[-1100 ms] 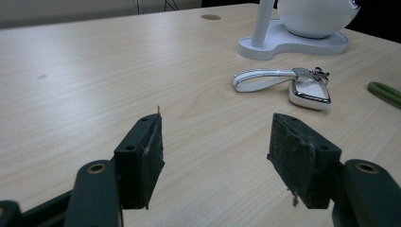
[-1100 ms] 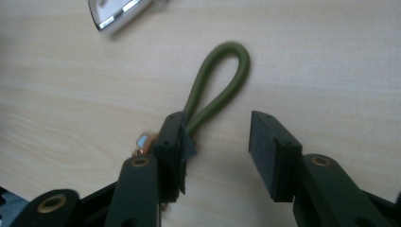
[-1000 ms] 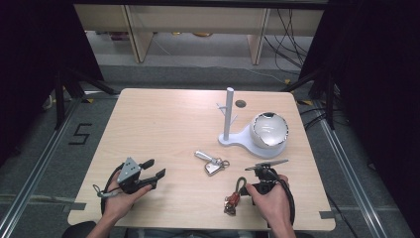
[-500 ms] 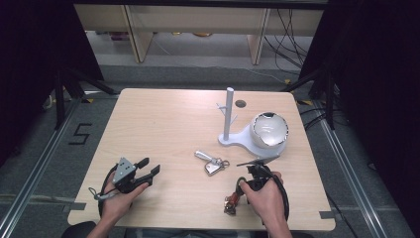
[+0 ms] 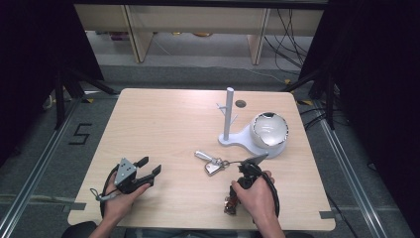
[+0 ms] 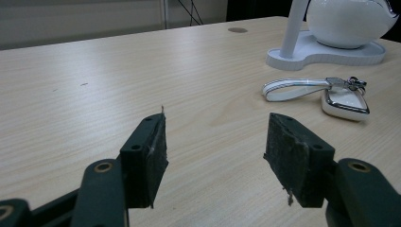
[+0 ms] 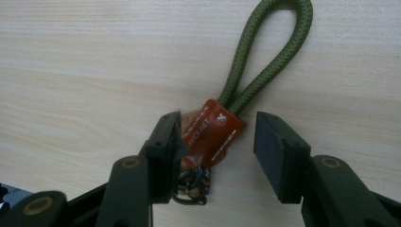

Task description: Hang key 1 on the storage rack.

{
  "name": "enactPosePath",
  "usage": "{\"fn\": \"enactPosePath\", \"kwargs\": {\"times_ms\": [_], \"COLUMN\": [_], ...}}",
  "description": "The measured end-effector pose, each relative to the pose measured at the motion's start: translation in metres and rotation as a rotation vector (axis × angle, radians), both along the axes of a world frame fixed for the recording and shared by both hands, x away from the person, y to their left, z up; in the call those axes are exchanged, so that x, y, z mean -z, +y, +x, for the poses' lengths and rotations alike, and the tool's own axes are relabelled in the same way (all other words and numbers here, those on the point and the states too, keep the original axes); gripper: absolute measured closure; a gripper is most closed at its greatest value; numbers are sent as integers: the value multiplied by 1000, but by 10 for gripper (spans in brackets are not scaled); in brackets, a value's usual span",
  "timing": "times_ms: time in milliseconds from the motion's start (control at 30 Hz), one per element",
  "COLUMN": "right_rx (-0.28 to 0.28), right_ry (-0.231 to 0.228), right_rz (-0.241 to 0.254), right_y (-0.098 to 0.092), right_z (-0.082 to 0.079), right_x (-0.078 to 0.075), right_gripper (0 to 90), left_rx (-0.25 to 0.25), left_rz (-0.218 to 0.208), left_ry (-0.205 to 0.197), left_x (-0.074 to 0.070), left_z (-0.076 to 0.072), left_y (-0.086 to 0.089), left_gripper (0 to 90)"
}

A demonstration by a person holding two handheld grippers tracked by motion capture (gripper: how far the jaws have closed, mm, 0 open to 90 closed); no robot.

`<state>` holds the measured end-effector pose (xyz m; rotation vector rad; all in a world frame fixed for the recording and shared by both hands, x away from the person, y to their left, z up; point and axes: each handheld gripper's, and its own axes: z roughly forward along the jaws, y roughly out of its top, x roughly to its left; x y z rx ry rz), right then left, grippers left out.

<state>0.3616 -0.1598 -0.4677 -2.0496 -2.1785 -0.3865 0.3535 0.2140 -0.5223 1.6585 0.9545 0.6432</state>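
Observation:
A keychain (image 7: pixel 212 132) with a brown leather tag, an olive-green rope loop and metal rings lies on the table near its front edge (image 5: pixel 229 203). My right gripper (image 7: pixel 215 130) points down over it with the tag between its jaws. The left pad touches the tag and the right pad stands apart; these jaws have just been opening. In the high view the right gripper (image 5: pixel 234 192) sits under the person's right hand. My left gripper (image 5: pixel 151 166) is held low at the front left, and its jaws (image 6: pixel 215 137) have just opened wider with nothing between them.
A silver key fob (image 5: pixel 212 166) on a white strap (image 6: pixel 293 88) lies mid-table. Behind it stands a white stand (image 5: pixel 229 116) with a pole and small hooks, and a shiny white bowl (image 5: pixel 270 130) rests on its base. A round cable hole (image 5: pixel 240 103) is at the back.
The right hand and its gripper have shifted left over the keychain, hiding the rope loop in the high view. The left hand has kept its place.

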Motion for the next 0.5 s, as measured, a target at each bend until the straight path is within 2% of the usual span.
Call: {"fn": "enactPosePath", "kwargs": {"times_ms": [33,200,267,300,367,400,433,467,500], "right_rx": [20,16,39,4,16,61,42,48,68], "right_ry": [9,10,35,22,21,48,47,50,54], "right_rz": [-8,-30,-53,-81,-78,-75,-96,-92,-61], "right_y": [2,5,8,6,7,11,10,11,14], "right_z": [1,3,4,4,5,5,5,5,5], "right_x": [0,2,2,4,4,4,4,4,3], "right_gripper": [528,527,527,528,531,539,548,562,571], "left_rx": [-1,0,-1,-2,-2,-1,-1,0,1], "left_rz": [-1,3,4,3,3,6,7,7,8], "left_ry": [0,-2,-2,-6,-6,-5,-5,-5,-6], "left_x": [0,0,0,0,0,0,0,0,0], "left_z": [0,0,0,0,0,0,0,0,0], "left_y": [0,-2,-2,-2,-2,-2,-2,-2,-3], "left_gripper": [380,379,379,380,379,379,379,379,379]}}
